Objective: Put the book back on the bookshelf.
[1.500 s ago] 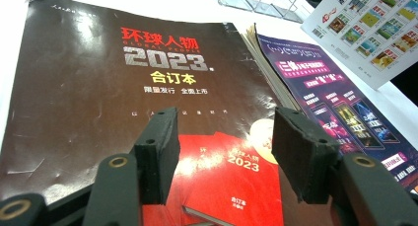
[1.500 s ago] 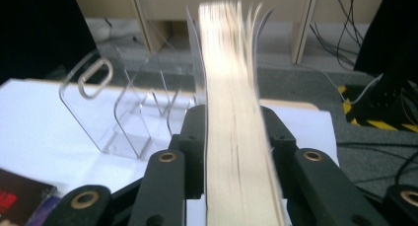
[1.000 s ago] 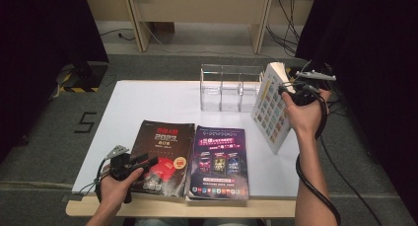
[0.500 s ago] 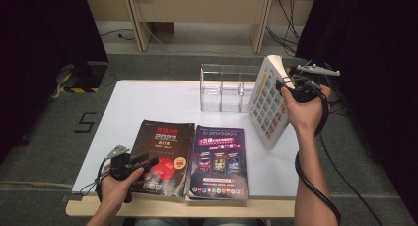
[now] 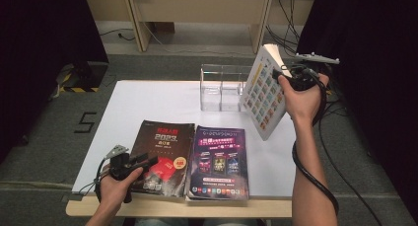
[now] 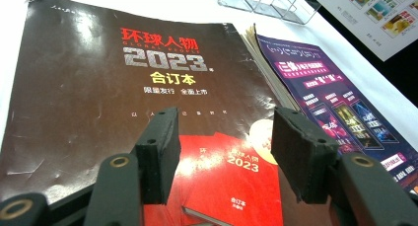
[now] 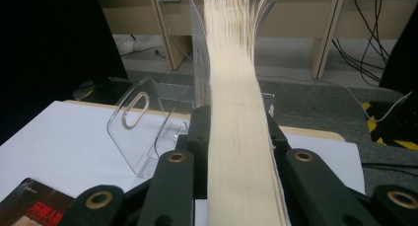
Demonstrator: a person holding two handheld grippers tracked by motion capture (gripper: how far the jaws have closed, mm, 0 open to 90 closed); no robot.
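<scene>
White magazine (image 5: 263,93) clamped upright in right hand-held gripper (image 5: 285,74); left hand-held gripper (image 5: 143,160) apart

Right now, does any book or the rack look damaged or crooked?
The black book has a creased cover. In the right gripper, the thick book hangs tilted above the table, its top pages fanning apart. The clear rack seems fine.

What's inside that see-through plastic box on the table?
The clear plastic holder looks empty: through its walls you see just the white table. Its right end is covered by the white book held up in the right gripper.
</scene>
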